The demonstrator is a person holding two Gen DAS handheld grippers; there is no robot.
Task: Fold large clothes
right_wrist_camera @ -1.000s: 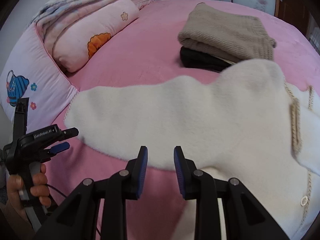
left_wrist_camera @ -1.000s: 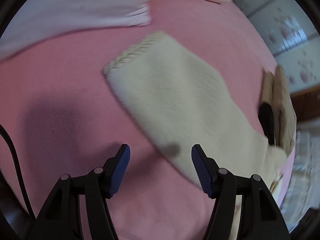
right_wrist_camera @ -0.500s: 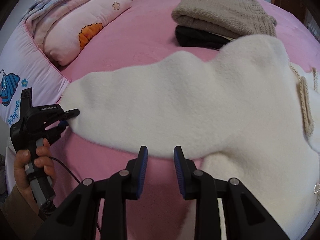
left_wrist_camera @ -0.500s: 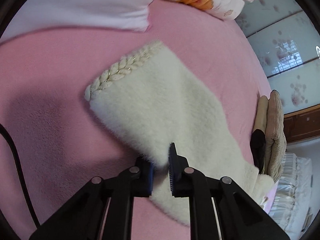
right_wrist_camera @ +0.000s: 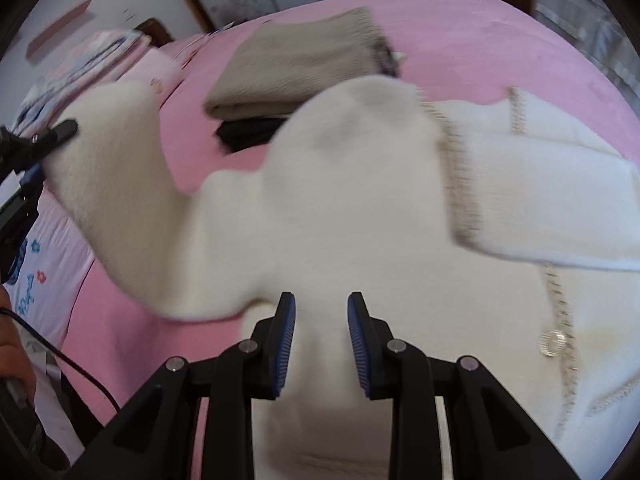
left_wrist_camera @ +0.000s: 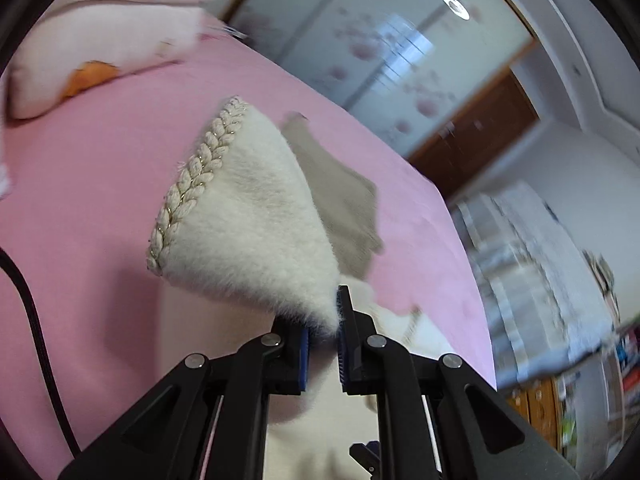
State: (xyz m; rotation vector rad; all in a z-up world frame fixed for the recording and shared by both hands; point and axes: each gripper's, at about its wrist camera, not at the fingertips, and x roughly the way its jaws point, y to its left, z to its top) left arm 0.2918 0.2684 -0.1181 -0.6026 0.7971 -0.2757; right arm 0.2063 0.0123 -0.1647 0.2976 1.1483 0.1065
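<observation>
Left gripper (left_wrist_camera: 322,338) clenched on white sweater (right_wrist_camera: 360,200) sleeve, lifted off bed (left_wrist_camera: 80,168). Right gripper (right_wrist_camera: 321,340) released, empty. Sleeve fold underway; body unfolded. Tan sweater (right_wrist_camera: 296,60) already folded.

A pink bedspread (right_wrist_camera: 480,40) covers the bed. On it lies a folded beige sweater (right_wrist_camera: 296,64) atop a black garment (right_wrist_camera: 248,134); pillows (right_wrist_camera: 92,64) sit at its head.
</observation>
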